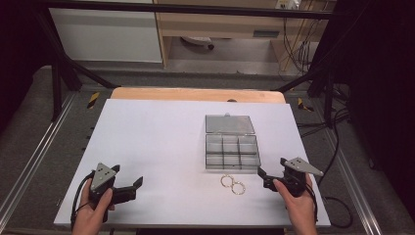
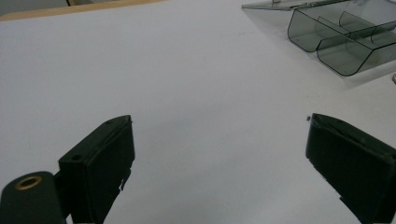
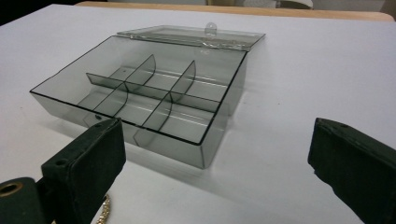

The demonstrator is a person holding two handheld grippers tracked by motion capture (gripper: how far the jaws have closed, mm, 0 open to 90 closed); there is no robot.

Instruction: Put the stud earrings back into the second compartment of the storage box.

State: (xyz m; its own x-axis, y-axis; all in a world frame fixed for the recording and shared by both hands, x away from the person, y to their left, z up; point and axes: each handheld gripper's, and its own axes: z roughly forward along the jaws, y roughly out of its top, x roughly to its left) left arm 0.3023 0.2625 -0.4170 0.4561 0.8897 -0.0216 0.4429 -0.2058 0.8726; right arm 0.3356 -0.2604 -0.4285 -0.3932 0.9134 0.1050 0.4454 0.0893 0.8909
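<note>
Nothing is picked up yet; this looks like the moment just ahead of the first reach. The right claw (image 1: 272,172) hovers low over the table (image 1: 156,147) with its jaws spread wide and nothing between them. The two rings (image 1: 232,184), gold-coloured and lying side by side so that they touch or nearly touch, sit just to its left and a little nearer the person. In the right gripper view a bit of one ring (image 3: 104,211) peeks out beside the left jaw, close under the claw.

Straight ahead of that claw stands the box (image 3: 205,140), smoky clear plastic split into six compartments, all of them empty as far as I can see, with its lid (image 3: 187,35) folded back flat on the far side.

My guess is the rings are meant for the box. If so, the next move calls for the right claw to swing left and dip, then pinch one ring by its rim; lying flat, it will be fiddly to grip.

The left claw (image 1: 132,188) rests well off to the left, jaws also spread and empty, with bare table before it and the box (image 2: 341,42) far ahead to its right.

Nothing blocks the way; only the box's near wall has to be cleared.
</note>
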